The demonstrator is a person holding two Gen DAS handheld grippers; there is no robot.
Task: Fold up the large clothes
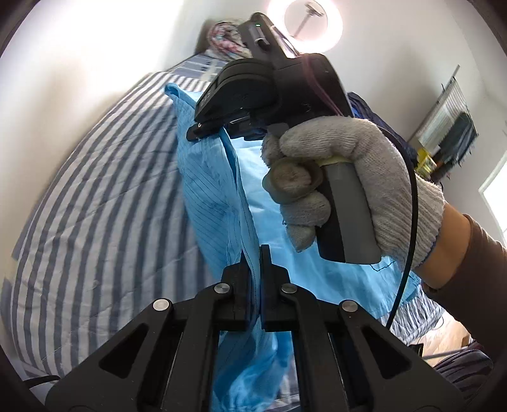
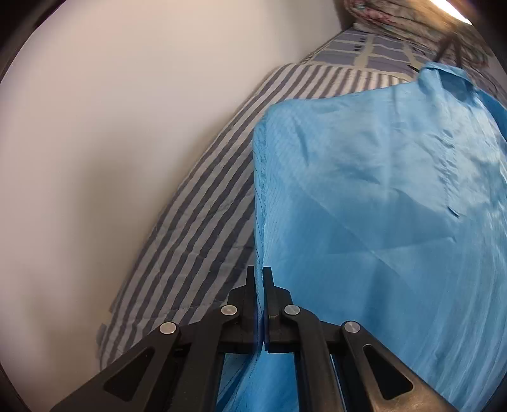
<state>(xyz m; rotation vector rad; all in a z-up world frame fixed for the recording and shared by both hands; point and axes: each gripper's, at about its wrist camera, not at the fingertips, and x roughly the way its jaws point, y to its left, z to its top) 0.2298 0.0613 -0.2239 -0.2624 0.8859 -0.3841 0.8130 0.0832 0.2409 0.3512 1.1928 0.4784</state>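
A large light-blue garment (image 1: 215, 190) (image 2: 364, 190) lies spread over a bed with a blue-and-white striped sheet (image 1: 95, 190) (image 2: 206, 206). My left gripper (image 1: 255, 250) is shut on a raised edge of the garment, and the cloth runs up between its jaws. Farther along the same edge, a hand in a grey knit glove (image 1: 364, 164) holds my right gripper (image 1: 196, 130). In the right wrist view the right gripper (image 2: 259, 273) is shut on the garment's left hem, with blue fabric pinched between the fingers. The collar end of the garment points toward the far end of the bed.
A white wall (image 2: 111, 142) runs along the bed's left side. Bundled patterned bedding (image 1: 225, 38) (image 2: 380, 12) sits at the head of the bed. A ring light (image 1: 304, 25) shines beyond it. Shelves and a window stand at the far right of the room.
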